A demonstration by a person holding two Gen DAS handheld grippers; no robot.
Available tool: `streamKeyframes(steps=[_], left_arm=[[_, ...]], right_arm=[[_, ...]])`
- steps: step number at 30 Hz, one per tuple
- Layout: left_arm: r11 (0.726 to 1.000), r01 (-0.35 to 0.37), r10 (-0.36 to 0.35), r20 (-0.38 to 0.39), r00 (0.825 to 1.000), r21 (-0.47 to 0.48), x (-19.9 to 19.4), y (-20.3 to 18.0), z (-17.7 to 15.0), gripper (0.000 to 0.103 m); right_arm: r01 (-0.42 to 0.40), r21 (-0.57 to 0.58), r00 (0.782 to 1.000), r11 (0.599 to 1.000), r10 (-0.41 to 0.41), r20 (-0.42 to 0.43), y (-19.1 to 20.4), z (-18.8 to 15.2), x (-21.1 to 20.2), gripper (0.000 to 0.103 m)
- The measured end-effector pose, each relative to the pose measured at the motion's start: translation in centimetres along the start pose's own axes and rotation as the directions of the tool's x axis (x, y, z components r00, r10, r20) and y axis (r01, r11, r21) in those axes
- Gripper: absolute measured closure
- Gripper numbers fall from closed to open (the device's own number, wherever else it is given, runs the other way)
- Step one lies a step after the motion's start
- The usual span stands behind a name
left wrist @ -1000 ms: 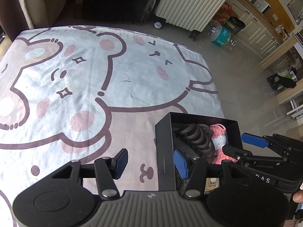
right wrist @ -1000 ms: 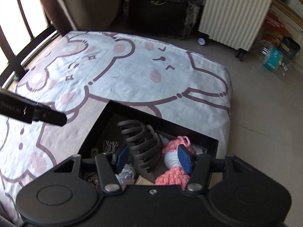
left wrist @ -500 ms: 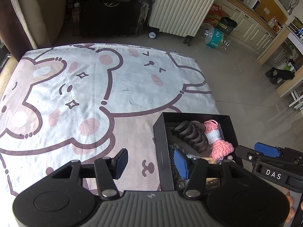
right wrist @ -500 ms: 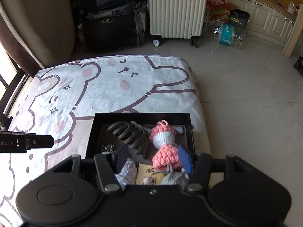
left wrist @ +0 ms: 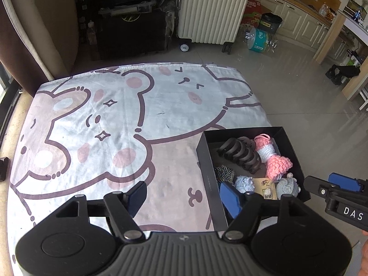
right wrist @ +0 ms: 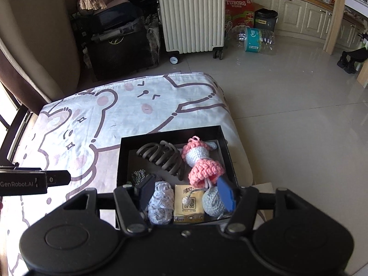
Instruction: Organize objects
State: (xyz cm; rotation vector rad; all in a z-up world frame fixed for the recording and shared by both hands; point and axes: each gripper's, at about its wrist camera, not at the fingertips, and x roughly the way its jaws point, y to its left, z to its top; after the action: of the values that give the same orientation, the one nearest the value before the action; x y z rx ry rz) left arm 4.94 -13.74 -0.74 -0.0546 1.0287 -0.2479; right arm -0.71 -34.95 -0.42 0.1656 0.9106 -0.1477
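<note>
A black open box (left wrist: 208, 177) (right wrist: 119, 161) sits at the right edge of a cartoon-print blanket (left wrist: 115, 115). It holds a dark hair claw (right wrist: 163, 158) (left wrist: 241, 154), a pink and white crochet toy (right wrist: 202, 161) (left wrist: 273, 158), a small tissue pack (right wrist: 188, 203), blue-grey crochet pieces (right wrist: 161, 202) and a dark cord (right wrist: 139, 176). My left gripper (left wrist: 184, 195) is open and empty, raised above the box's left wall. My right gripper (right wrist: 186, 192) is open and empty, raised over the box's near end.
A cream ribbed suitcase (right wrist: 191, 13) and dark luggage (right wrist: 119, 41) stand beyond the blanket. A water-bottle pack (right wrist: 253, 38) lies on the tiled floor to the right. The blanket (right wrist: 92, 119) drops off at its right edge beside the box.
Both grippers have risen and pulled back from the box, so more of the room shows. The box contents have not moved. Both stay open.
</note>
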Motion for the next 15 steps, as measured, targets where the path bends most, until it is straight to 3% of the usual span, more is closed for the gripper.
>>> streamKeyframes(steps=[5, 15], left_arm=[[0.999, -0.020, 0.020, 0.004, 1.000, 0.044, -0.5, -0.1, -0.9, 0.021], [0.996, -0.052, 0.053, -0.007, 0.999, 0.066, -0.7, 0.6, -1.9, 0.007]], right_arm=[[0.035, -0.012, 0.999, 0.999, -0.034, 0.013, 0.3, -0.9, -0.7, 0.041], [0.128, -0.032, 0.991, 0.991, -0.127, 0.039, 0.2, -2.1, -1.8, 0.023]])
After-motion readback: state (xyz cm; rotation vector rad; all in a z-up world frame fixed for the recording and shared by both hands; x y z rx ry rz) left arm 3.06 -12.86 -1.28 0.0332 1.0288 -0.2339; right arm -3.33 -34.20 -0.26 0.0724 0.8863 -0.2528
